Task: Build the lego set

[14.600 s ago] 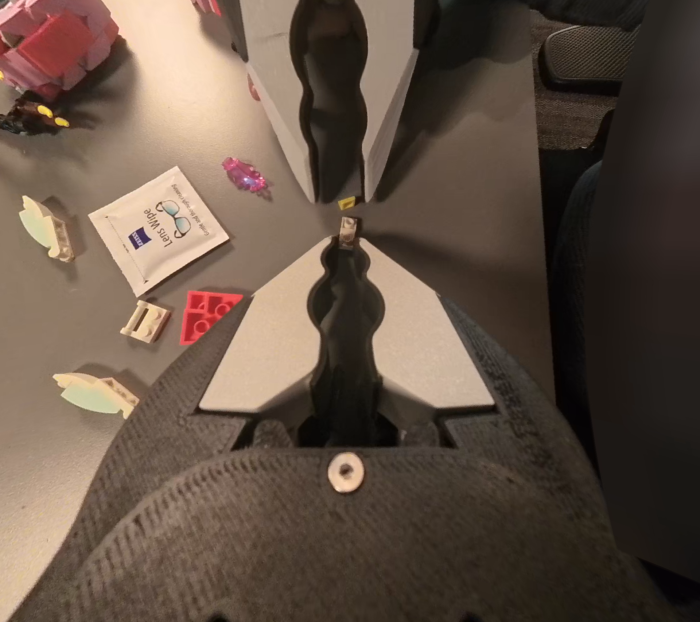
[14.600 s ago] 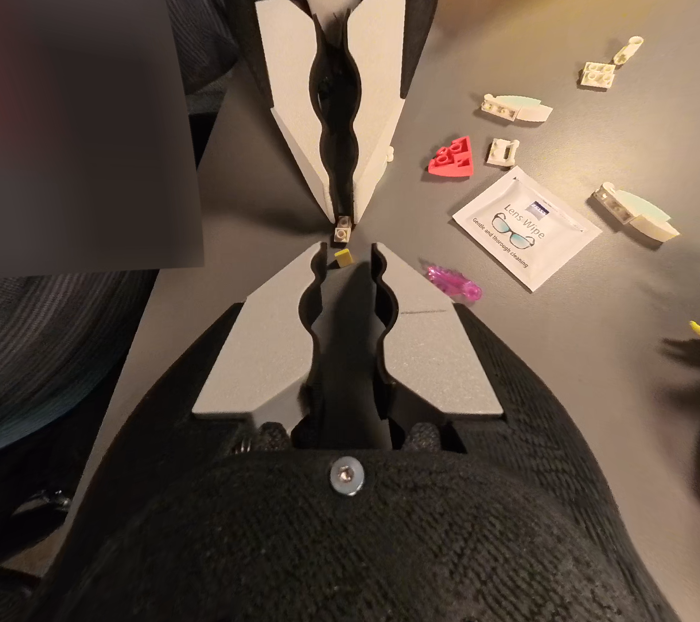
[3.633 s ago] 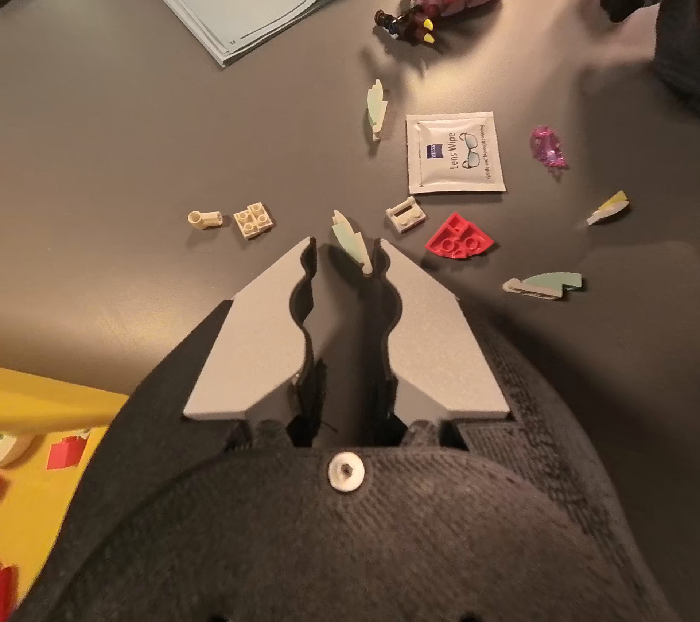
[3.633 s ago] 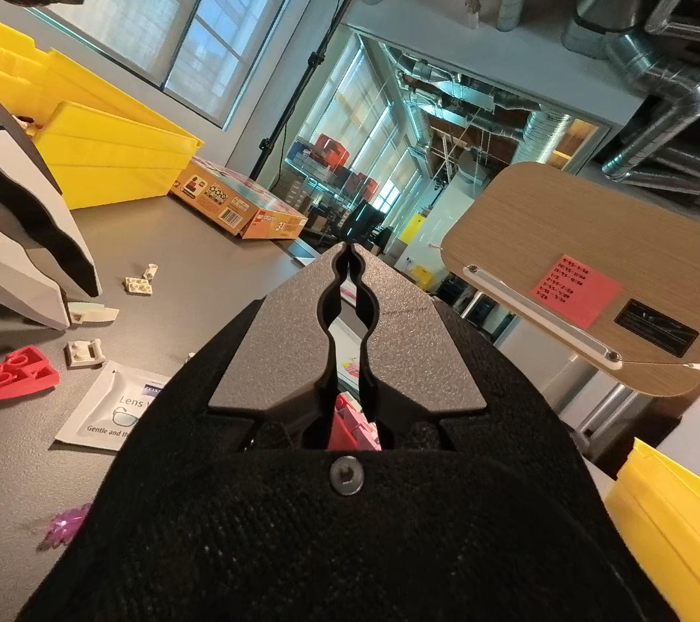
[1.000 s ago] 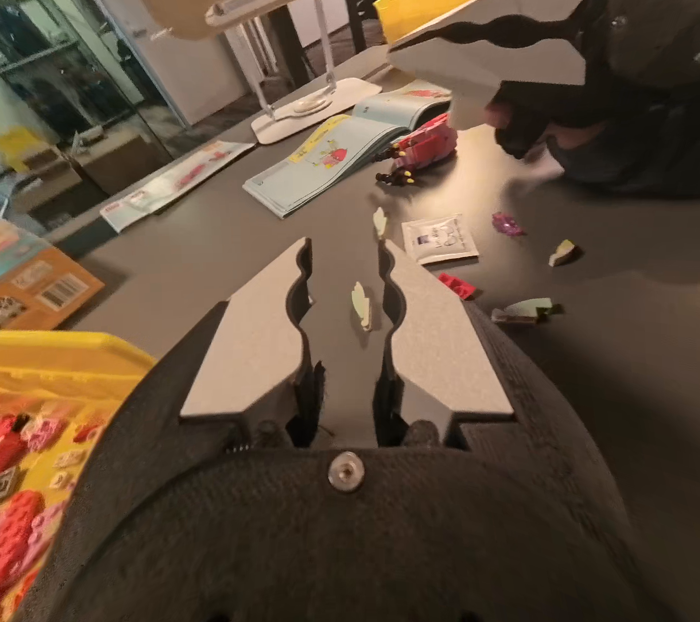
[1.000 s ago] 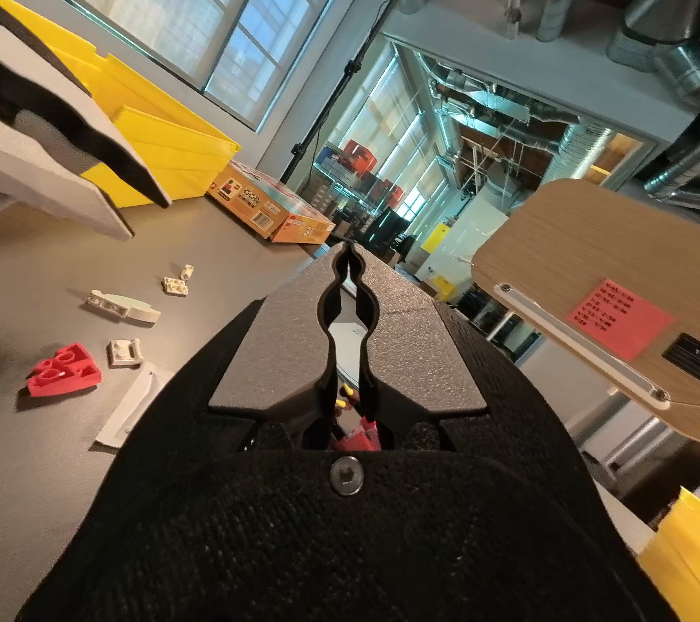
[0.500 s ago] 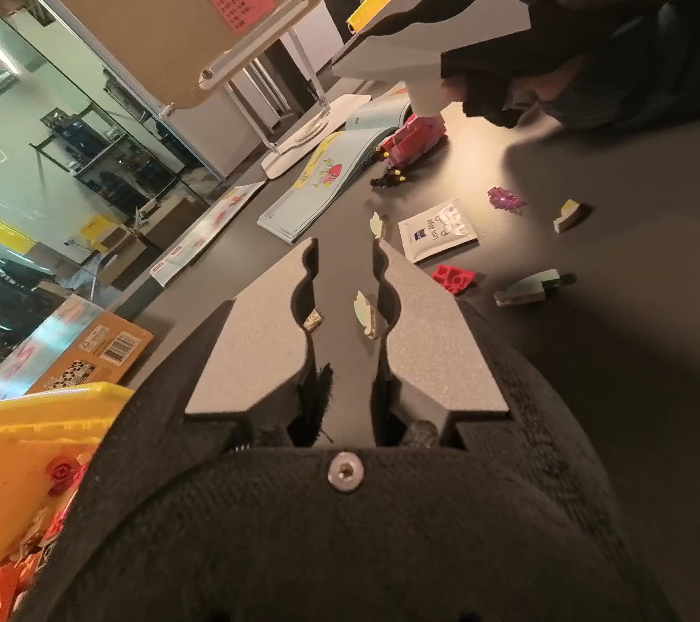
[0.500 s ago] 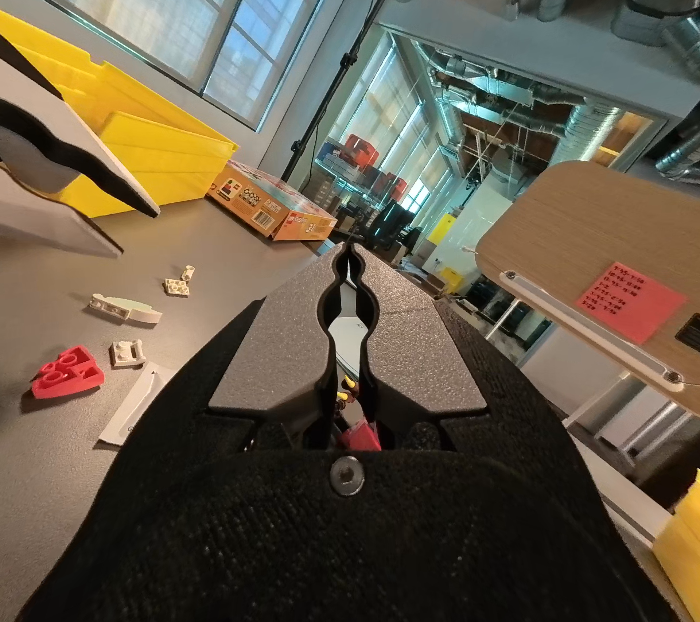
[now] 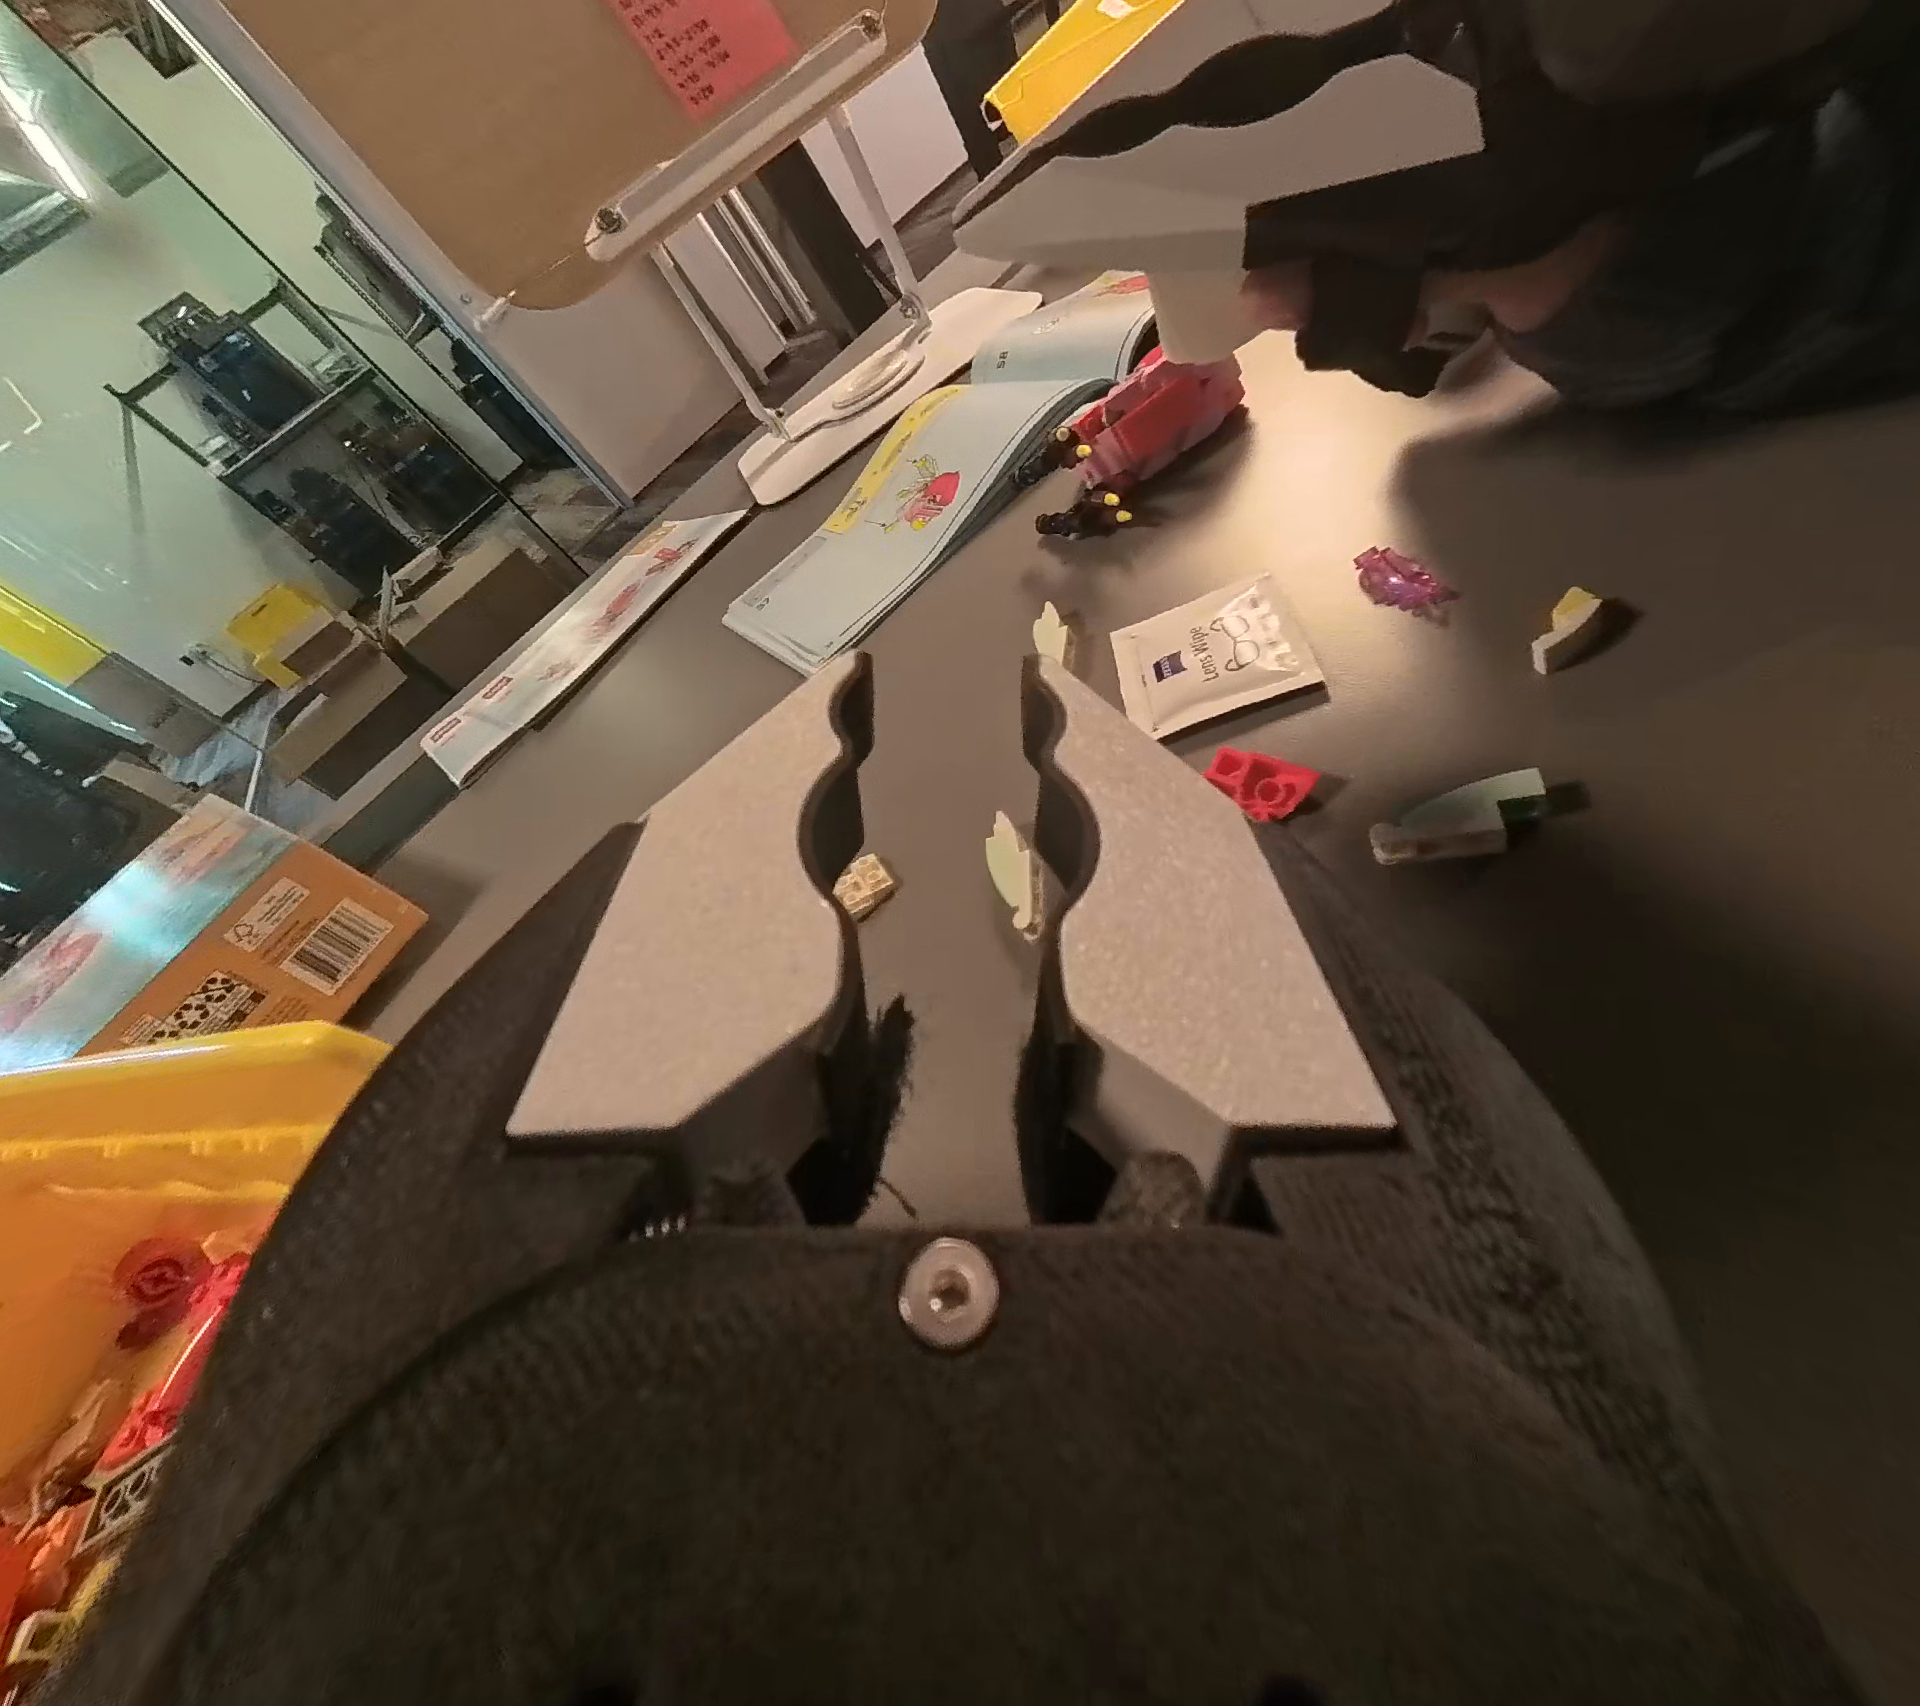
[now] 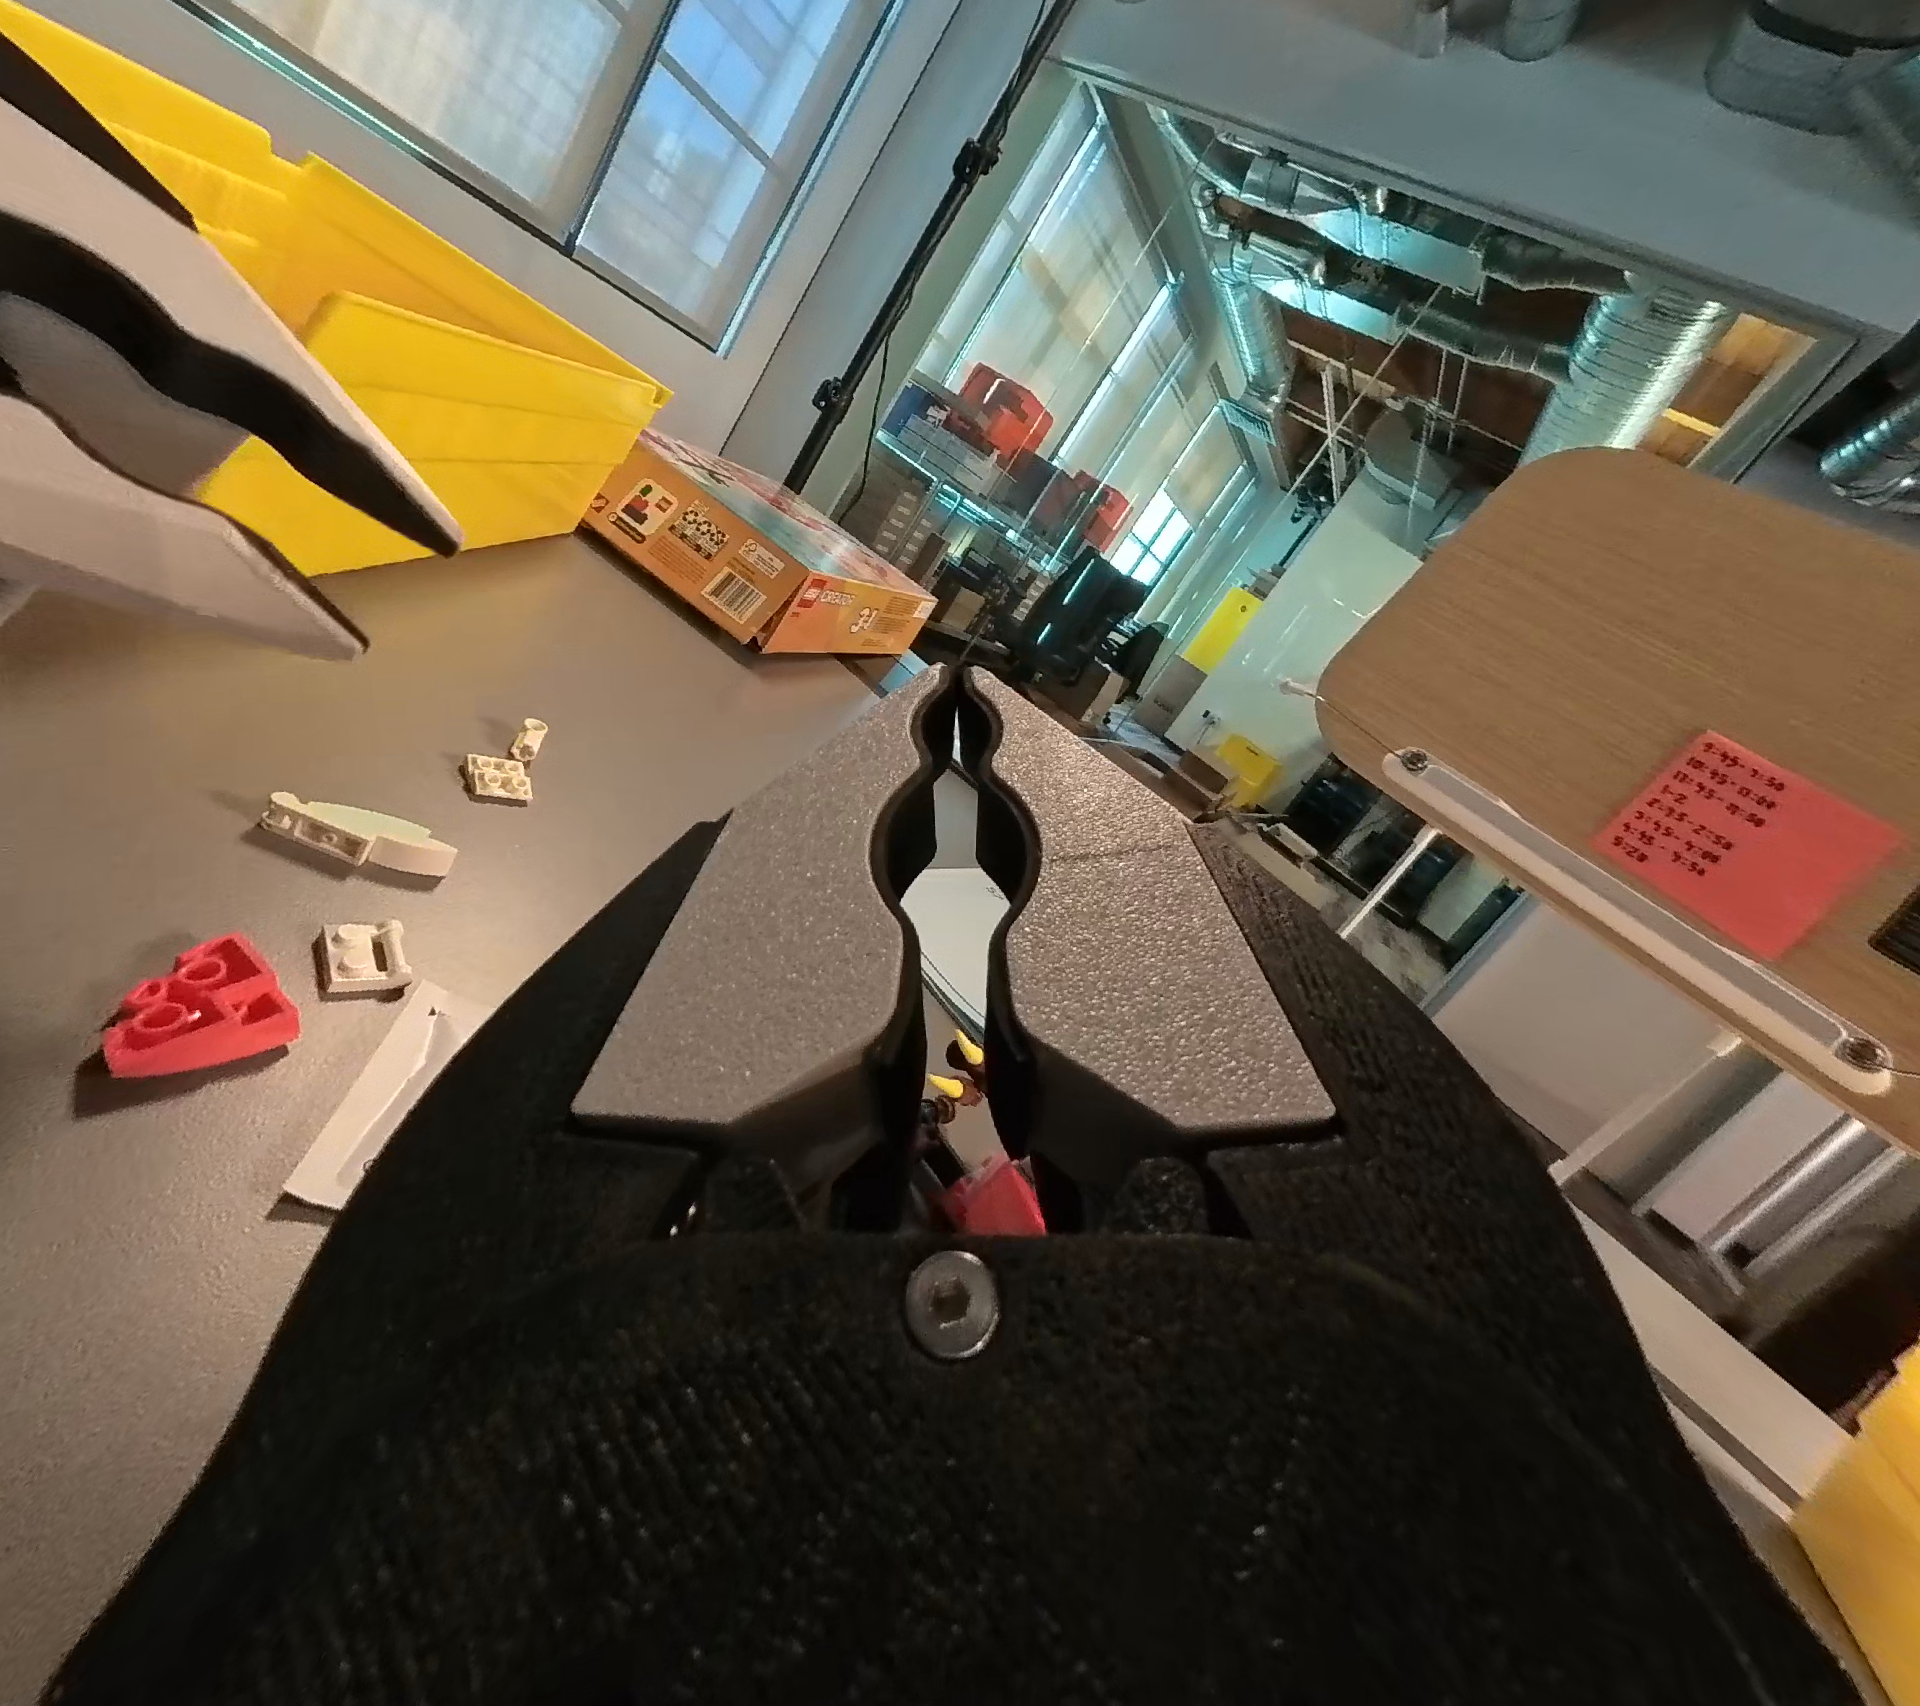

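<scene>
Left gripper [image 9: 945,685], raised over the grey table [image 9: 1558,1085], jaws partly open with nothing between the pads; seen through the gap, a pale green leaf-shaped brick [image 9: 1013,872] lies on the table just inside the right finger [image 9: 1164,908], long axis roughly along the fingers, and a small tan plate [image 9: 865,882] lies by the left finger. Right gripper [image 10: 958,682], tilted upward at the far right, tips closed together and holding nothing; a pink-and-red brick model [image 9: 1164,409] sits beneath it, beside an open instruction booklet [image 9: 914,534].
</scene>
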Demonstrator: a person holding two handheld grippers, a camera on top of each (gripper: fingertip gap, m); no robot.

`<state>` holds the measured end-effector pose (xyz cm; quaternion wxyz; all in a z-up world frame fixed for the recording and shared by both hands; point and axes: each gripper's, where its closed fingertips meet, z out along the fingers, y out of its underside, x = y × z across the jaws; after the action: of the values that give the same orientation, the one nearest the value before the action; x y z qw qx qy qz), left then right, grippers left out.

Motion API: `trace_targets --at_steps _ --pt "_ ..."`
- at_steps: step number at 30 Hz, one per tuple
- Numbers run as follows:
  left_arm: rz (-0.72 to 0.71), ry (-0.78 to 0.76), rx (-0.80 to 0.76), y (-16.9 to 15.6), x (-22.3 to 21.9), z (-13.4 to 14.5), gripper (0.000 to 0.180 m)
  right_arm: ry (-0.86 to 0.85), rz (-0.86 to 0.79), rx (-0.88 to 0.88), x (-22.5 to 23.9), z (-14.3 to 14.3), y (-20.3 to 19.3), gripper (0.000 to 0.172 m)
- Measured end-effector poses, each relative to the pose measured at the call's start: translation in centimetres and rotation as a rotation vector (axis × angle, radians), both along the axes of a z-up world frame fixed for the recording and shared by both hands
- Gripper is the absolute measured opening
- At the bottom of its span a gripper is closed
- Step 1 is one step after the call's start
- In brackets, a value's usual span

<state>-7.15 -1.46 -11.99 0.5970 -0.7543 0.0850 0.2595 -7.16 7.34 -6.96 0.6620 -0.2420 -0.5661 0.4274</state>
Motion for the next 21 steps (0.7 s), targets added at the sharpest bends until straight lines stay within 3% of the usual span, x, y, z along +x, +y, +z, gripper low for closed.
trace_targets --at_steps 5,8,10,12,16,21 --pt "-0.001 0.009 -0.006 0.0 0.1 0.0 0.026 -0.003 -0.003 -0.009 -0.1 -0.1 0.1 0.000" --pt "0.047 -0.009 0.133 -1.3 -0.6 2.7 0.021 0.002 -0.015 -0.007 -0.1 0.0 0.3 0.000" --pt "0.370 -0.067 0.348 -5.5 -4.3 6.8 0.026 0.004 -0.018 -0.009 -0.1 0.0 0.4 0.000" --pt "0.499 -0.094 0.445 -8.7 -5.2 9.6 0.036 0.006 -0.017 -0.014 -0.1 0.0 0.4 0.000" --pt "0.640 -0.145 0.291 -12.1 -9.2 11.3 0.037 0.003 -0.009 -0.013 -0.3 0.0 0.3 0.000" --pt "0.640 -0.575 -0.044 -13.0 -16.1 5.0 0.042 0.006 -0.018 -0.028 -0.2 0.1 0.6 0.000"
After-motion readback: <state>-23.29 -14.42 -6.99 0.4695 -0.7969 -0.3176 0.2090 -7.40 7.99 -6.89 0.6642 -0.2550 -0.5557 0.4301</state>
